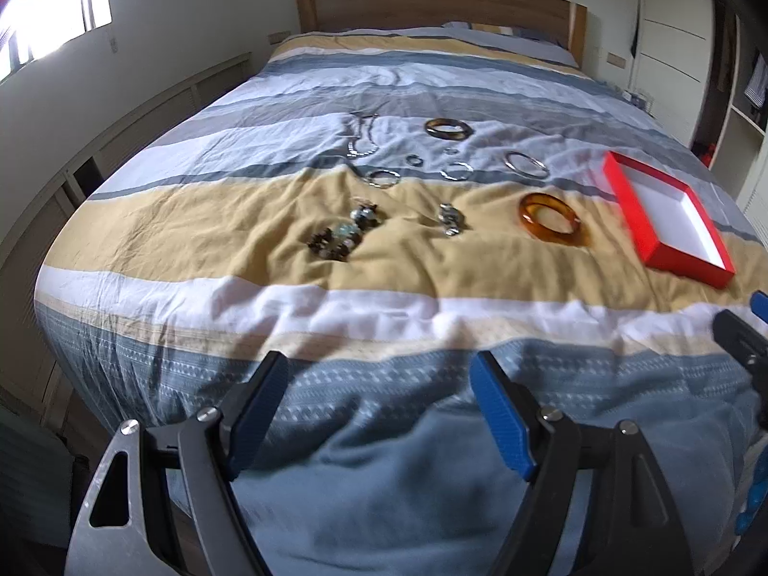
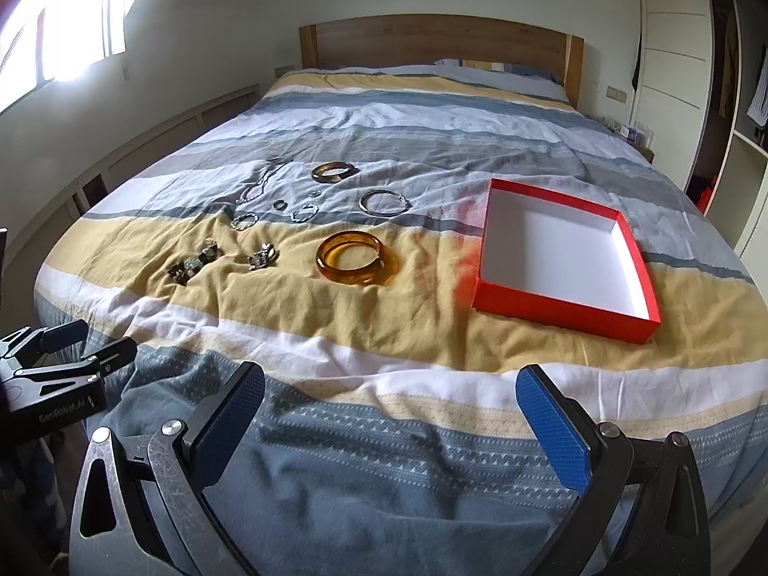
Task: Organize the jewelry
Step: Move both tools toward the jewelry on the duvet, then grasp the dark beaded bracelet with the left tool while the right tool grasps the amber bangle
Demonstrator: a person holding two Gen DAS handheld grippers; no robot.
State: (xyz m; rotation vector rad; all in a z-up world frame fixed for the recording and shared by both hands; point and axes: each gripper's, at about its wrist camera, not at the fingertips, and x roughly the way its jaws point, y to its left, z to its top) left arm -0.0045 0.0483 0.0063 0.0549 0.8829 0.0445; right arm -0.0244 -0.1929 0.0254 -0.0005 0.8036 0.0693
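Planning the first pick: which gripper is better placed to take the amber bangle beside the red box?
Right, probably. The right gripper is open and faces the translucent amber bangle beside the shallow red cardboard box; the left gripper stands further left.

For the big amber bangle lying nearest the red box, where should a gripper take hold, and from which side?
Grip the amber bangle across its band: one finger inside the hole, one outside, coming down from above. It lies flat on the duvet, so its edge offers little to pinch sideways. The right gripper, open and nearer, probably suits, taking the near arc.
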